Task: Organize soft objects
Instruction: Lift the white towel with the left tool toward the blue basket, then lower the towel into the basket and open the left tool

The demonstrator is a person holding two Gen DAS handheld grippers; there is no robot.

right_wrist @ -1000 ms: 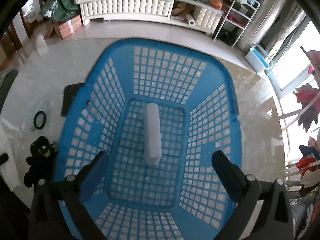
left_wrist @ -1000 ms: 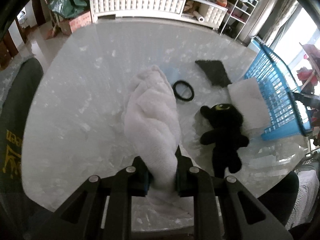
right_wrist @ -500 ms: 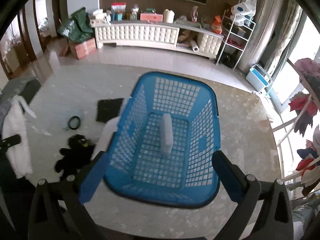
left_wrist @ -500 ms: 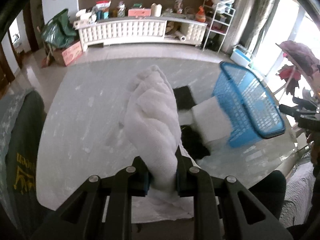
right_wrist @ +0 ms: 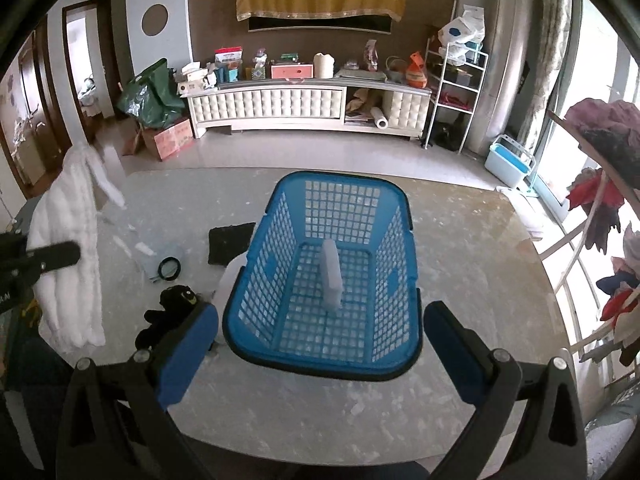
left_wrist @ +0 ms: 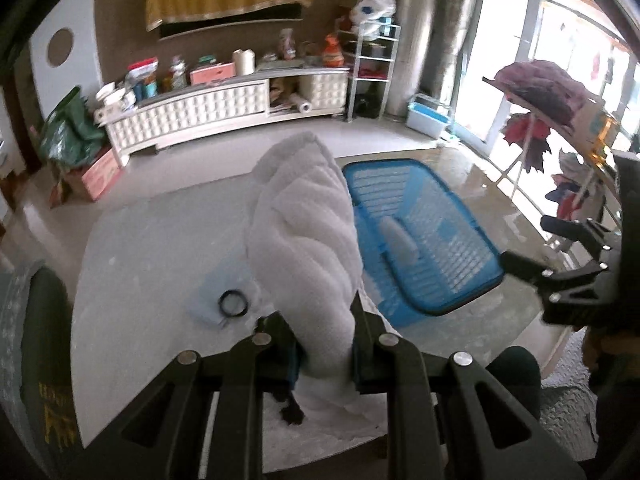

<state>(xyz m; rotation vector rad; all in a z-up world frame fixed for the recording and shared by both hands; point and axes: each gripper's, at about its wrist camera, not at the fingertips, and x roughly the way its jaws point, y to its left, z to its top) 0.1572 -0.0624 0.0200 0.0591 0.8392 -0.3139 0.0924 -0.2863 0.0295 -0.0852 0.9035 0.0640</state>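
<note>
My left gripper (left_wrist: 324,344) is shut on a white towel (left_wrist: 304,236) and holds it in the air above the table's near left; the hanging towel also shows in the right wrist view (right_wrist: 68,256). A blue basket (right_wrist: 324,272) stands on the marble table with a white sponge (right_wrist: 332,276) upright inside; the basket (left_wrist: 420,240) lies right of the towel. My right gripper (right_wrist: 320,348) is open and empty, just in front of the basket's near rim. A black plush toy (right_wrist: 170,312), a black hair ring (right_wrist: 169,269), a black cloth (right_wrist: 230,242) and a white pad (right_wrist: 228,280) lie left of the basket.
The round marble table (right_wrist: 460,260) has a bare stretch right of the basket. A drying rack with clothes (right_wrist: 600,208) stands at the right. A white cabinet (right_wrist: 304,108) lines the far wall. A dark chair back (left_wrist: 44,360) is at the table's left.
My left gripper has lifted the towel higher and swung right toward the basket. My right gripper has drawn back and up from over the basket, staying open.
</note>
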